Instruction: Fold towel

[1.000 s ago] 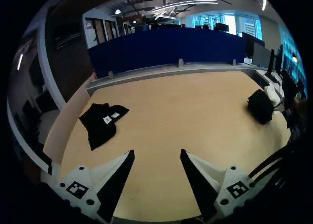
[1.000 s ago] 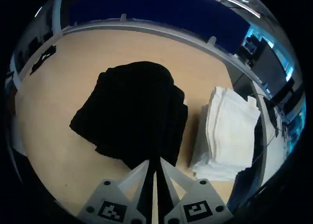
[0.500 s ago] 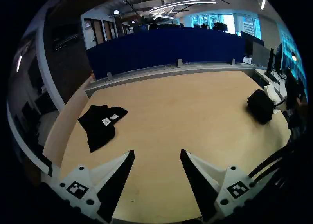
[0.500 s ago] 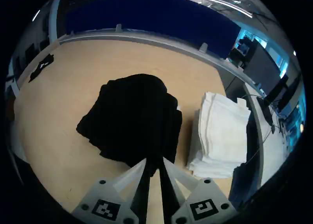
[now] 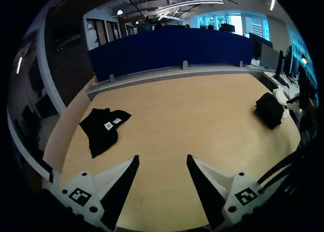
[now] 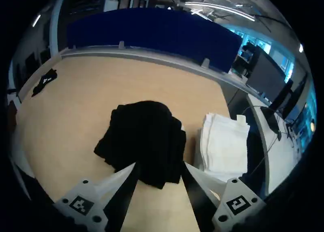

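The left gripper (image 5: pixel 162 156) has two white plastic fingers (image 5: pixel 111 177) shaped as long wedges that narrow to sharp tips, each lined with a matt black inner face. On the broad base of each finger sits a square black-and-white coded marker (image 5: pixel 79 195), with small dark screw holes (image 5: pixel 84 174) around it. The right gripper (image 6: pixel 160 164) is built the same way, with white wedge fingers (image 6: pixel 107 183) and black inner faces. Each base carries a square marker (image 6: pixel 79 202) of a different pattern, and round dark screw holes (image 6: pixel 86 182) sit beside them.
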